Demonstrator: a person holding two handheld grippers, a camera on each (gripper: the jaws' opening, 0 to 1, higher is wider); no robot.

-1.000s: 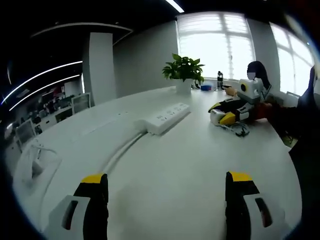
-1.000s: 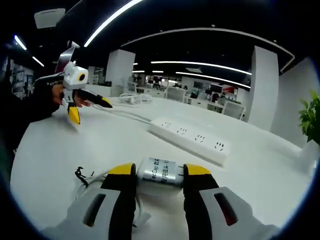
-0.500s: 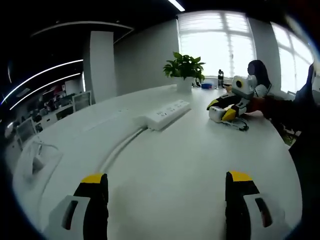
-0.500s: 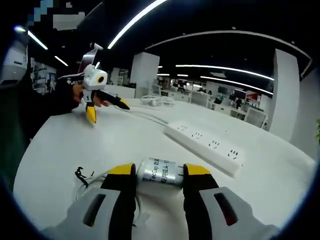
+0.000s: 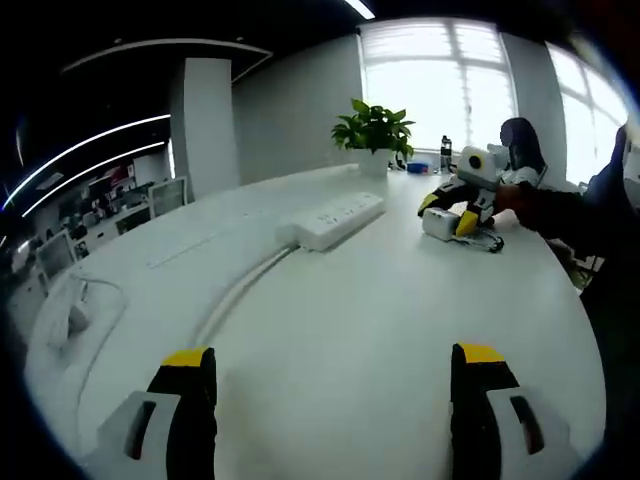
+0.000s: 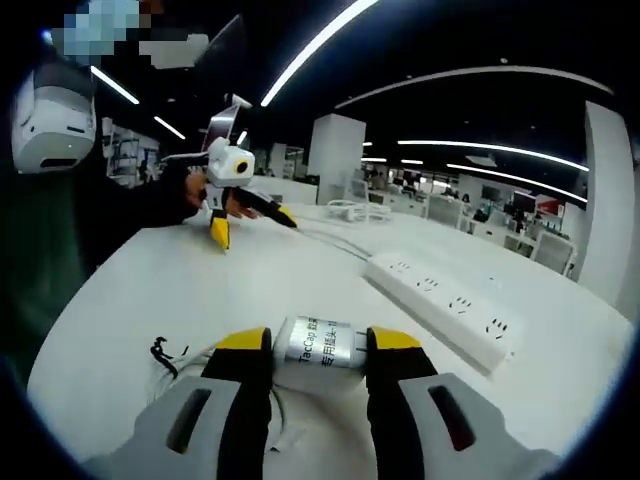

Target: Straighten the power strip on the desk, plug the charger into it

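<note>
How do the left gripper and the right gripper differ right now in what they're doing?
The left gripper has its fingers wide apart with nothing between them, while the right gripper has its fingers shut on the charger. The left gripper hovers over bare desk, away from the power strip; the right gripper has the charger's white cable trailing beside it. Both have yellow-tipped black fingers.

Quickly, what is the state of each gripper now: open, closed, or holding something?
Left gripper: open, jaws wide apart, holding nothing, above the desk.
Right gripper: closed on the charger.
</note>
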